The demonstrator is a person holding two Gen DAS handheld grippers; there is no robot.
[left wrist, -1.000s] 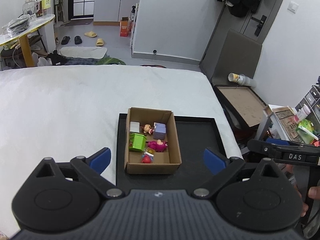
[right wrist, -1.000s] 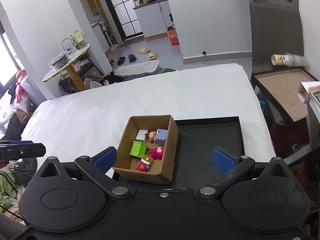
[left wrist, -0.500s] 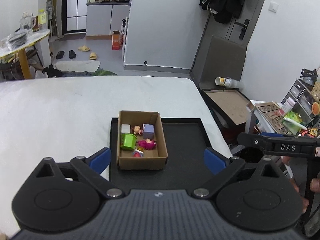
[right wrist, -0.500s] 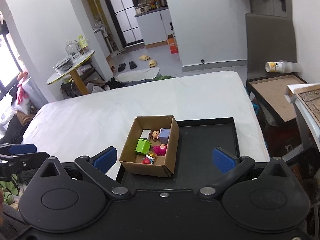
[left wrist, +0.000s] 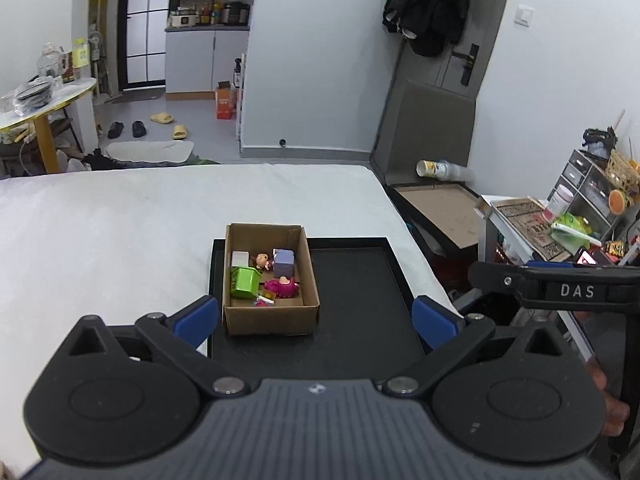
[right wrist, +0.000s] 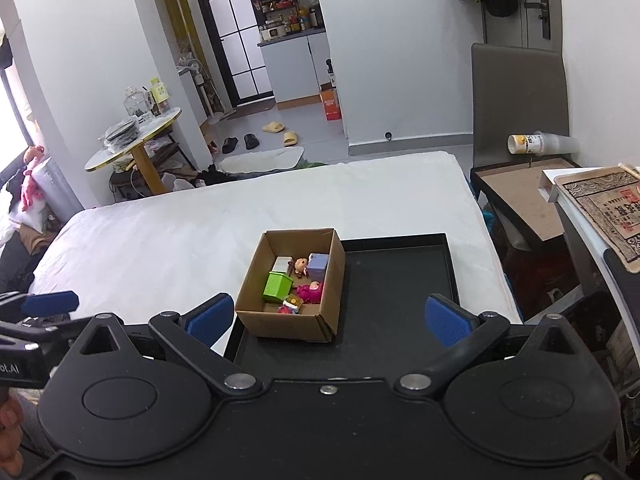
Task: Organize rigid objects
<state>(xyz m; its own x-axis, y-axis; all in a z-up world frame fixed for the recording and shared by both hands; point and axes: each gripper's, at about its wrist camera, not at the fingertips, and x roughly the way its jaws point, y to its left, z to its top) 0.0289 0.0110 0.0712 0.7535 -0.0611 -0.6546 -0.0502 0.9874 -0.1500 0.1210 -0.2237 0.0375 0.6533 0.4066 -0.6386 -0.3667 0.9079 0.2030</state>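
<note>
Well ahead of left gripper [left wrist: 316, 316], cardboard box [left wrist: 272, 316] sits on left part of black tray [left wrist: 360, 280], holding green cube [left wrist: 244, 280], lilac cube [left wrist: 283, 261], white block [left wrist: 240, 258], pink figure [left wrist: 282, 286]. Toys likely light, hard, smooth; cubes best pinched across flat faces, figure may slip. Fingers spread wide, empty, held back and above.

Right wrist view: right gripper [right wrist: 328, 322] likewise wide, empty, hovering short of box [right wrist: 288, 326]; green cube [right wrist: 277, 285] forward-left of centre, tray [right wrist: 400, 292] straight ahead.
</note>
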